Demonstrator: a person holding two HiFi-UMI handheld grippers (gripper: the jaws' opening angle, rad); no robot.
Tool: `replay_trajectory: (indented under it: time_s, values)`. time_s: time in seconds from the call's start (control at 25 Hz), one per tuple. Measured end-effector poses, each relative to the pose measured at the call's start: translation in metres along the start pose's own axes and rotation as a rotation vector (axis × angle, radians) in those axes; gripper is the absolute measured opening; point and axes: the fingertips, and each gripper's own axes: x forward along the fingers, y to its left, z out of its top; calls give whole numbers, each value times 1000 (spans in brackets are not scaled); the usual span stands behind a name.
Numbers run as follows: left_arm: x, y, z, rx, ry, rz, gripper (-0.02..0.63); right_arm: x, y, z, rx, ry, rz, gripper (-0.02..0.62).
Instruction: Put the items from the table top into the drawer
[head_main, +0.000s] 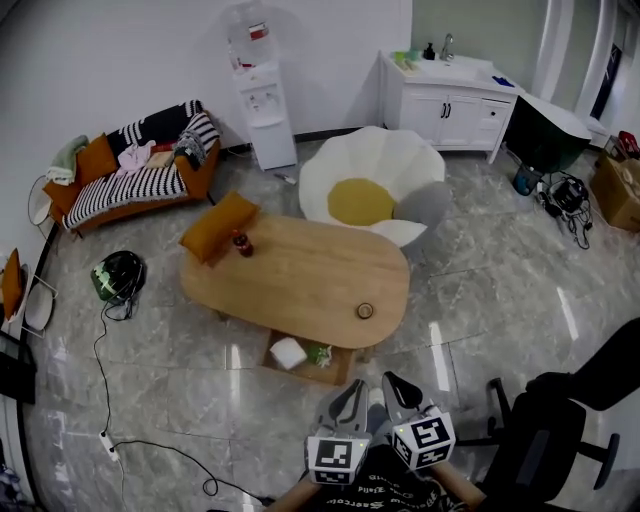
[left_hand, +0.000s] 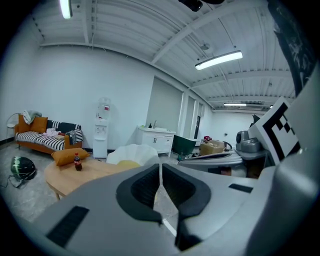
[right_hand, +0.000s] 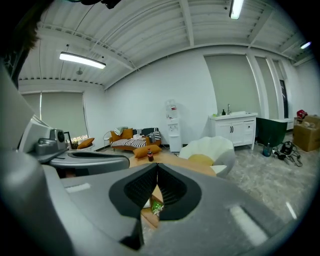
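Wood tabletop (head_main: 300, 280) holds the cola bottle (head_main: 241, 244) at its far end, so with your left gripper (head_main: 348, 398) and right gripper (head_main: 398, 388) both pinched shut and empty, arriving unopened could topple it.

Striped sofa (head_main: 140, 170), water dispenser (head_main: 262, 100) & sink cabinet (head_main: 450, 108) by wall (head_main: 120, 50).

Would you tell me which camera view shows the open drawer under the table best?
The head view: it looks down into the open drawer under the wooden table, showing a white item and a green item inside. The right gripper view catches only a sliver with the green item. The left gripper view does not show it.
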Motion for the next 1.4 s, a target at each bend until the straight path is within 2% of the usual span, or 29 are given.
replay_trajectory:
  time_s: [0.92, 1.16, 1.4]
  values:
    - [126, 34, 21, -70, 42, 162, 25, 103, -86, 25, -74, 118, 190, 5]
    - [150, 46, 20, -77, 49, 186, 25, 125, -102, 19, -75, 151, 201, 5]
    - [160, 73, 22, -72, 64, 188, 25, 148, -98, 19, -51, 170, 194, 12]
